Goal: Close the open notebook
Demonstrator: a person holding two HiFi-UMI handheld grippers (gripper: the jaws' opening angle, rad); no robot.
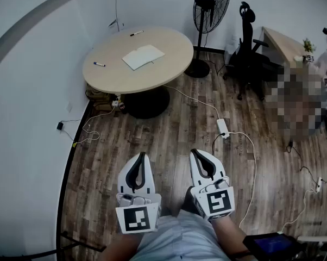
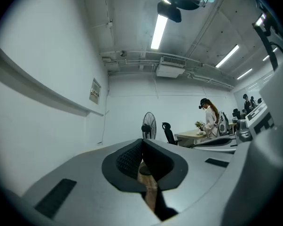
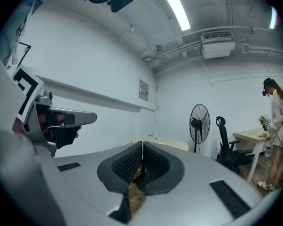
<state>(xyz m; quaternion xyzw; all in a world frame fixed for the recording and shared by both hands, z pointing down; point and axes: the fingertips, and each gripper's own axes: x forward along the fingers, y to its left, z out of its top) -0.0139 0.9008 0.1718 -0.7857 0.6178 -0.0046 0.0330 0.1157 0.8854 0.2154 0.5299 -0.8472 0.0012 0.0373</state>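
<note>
- The left gripper (image 1: 141, 157) is held low and near, just in front of the person's body, and points level towards the far side of the room. Its jaws are pressed together with nothing between them. That looks like a carrying pose, since nothing is in reach to grasp.
- The right gripper (image 1: 199, 154) rides just beside it to the right, at the same height and also level. In the right gripper view its ribbed pads meet along a thin line and hold nothing. The two grippers side by side suggest that the person faces the work squarely and has not yet chosen which one to use.
- Between the grippers and the goal lies bare wood floor (image 1: 169, 118). A white power strip (image 1: 222, 127) sits on it to the right, with its cables trailing. These lie off the straight line to the table, though the cable running towards the table base could catch a foot.
- The round table (image 1: 112, 78) stands well apart from the grippers, at the far left against the curved wall.
- The notebook (image 1: 143, 56) lies open and flat near the middle of the tabletop with its pages up, so the task has not begun. I judge the next step to be an approach, then sliding a jaw under one cover to fold it over.
- Two pens (image 1: 99, 64) lie on the tabletop, one at the left edge and one at the far edge. Both are clear of the notebook and should not hinder closing it.
- Farther right stand a fan (image 1: 211, 7) and an office chair (image 1: 250, 48), which play no part in the task.
</note>
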